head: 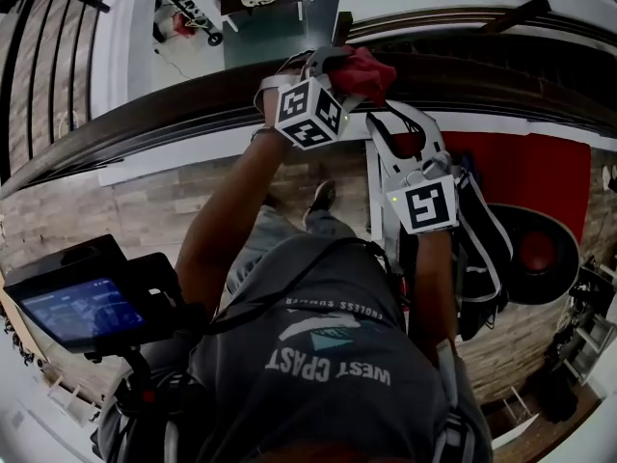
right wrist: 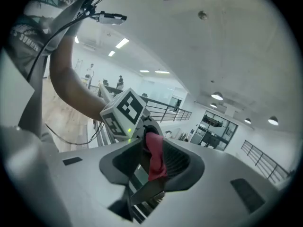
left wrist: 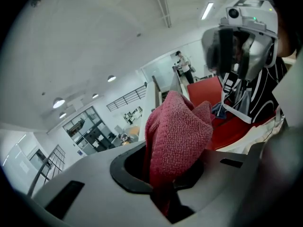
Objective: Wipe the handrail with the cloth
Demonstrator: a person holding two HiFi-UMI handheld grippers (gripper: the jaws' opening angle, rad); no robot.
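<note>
A dark, curved handrail (head: 145,114) runs across the top of the head view. My left gripper (head: 347,66) is at the rail and shut on a red terry cloth (head: 371,73), which lies bunched on top of the rail. In the left gripper view the cloth (left wrist: 177,131) stands up out of the closed jaws. My right gripper (head: 390,123) hangs just below and right of the rail, its jaws apart. In the right gripper view, the cloth (right wrist: 154,157) and the left gripper's marker cube (right wrist: 124,111) show through that gap.
A screen on a rig (head: 82,302) sits at my lower left. Beyond the rail is a drop to a lower floor with a red area (head: 540,172) and a black round shape (head: 535,254). Dark balusters (head: 48,46) stand at the upper left.
</note>
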